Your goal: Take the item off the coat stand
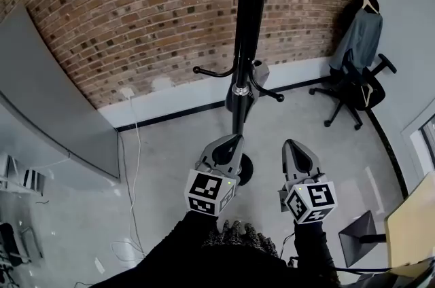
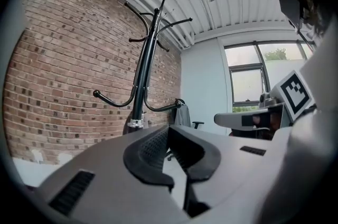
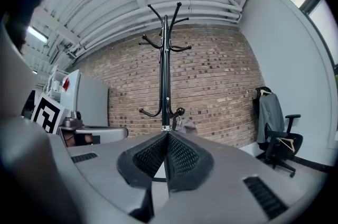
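A black coat stand (image 1: 248,22) rises in front of a brick wall, with curved hooks at mid height and at the top. A small grey item (image 1: 261,71) hangs from a lower hook behind the pole; in the right gripper view the item (image 3: 186,126) shows just right of the stand (image 3: 166,70). My left gripper (image 1: 231,139) points at the pole's lower part, shut and empty. My right gripper (image 1: 291,142) is beside it to the right, jaws shut with nothing between them. Both are short of the stand (image 2: 145,70).
An office chair with a grey jacket (image 1: 357,76) stands at the far right by the wall. A grey panel (image 1: 54,110) leans at the left, and a cable (image 1: 136,164) trails over the floor. A wooden desk corner (image 1: 411,225) is at the lower right.
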{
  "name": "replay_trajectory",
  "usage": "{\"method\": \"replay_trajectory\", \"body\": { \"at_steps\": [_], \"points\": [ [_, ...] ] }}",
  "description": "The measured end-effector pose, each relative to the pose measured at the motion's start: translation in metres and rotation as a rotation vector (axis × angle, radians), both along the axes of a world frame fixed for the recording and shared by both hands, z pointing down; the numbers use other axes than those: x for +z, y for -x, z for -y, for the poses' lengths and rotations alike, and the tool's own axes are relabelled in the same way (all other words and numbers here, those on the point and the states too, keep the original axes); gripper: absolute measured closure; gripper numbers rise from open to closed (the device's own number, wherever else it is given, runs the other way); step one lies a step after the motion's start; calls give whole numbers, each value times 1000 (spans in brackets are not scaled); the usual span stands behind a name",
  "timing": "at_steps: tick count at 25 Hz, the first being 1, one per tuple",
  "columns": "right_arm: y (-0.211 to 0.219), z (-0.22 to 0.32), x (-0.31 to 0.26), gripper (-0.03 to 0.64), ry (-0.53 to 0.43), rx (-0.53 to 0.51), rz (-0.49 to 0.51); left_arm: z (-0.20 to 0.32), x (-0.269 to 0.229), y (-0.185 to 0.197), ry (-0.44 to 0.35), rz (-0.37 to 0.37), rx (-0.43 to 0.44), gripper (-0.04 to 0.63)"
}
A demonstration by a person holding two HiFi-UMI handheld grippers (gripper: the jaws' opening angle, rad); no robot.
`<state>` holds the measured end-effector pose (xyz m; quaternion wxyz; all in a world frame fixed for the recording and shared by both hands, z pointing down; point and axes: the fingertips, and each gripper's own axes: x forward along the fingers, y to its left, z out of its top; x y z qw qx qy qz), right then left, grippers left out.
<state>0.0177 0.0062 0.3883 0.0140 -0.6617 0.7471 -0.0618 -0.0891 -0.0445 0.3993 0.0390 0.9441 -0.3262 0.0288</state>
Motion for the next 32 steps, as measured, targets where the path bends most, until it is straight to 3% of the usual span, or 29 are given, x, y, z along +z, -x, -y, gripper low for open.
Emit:
{"method": "replay_trajectory", "body": {
  "at_steps": [11, 22, 32],
  "points": [
    [-14, 14, 14, 607, 13, -8, 34, 7, 7, -9, 10, 24, 5, 588],
    [-43, 64, 11, 607, 16, 69, 10, 68, -2, -35, -17, 7, 81, 588],
    [-58, 109, 20, 607, 15, 133, 22, 114, 14, -32, -2, 22, 90, 588]
  ]
}}
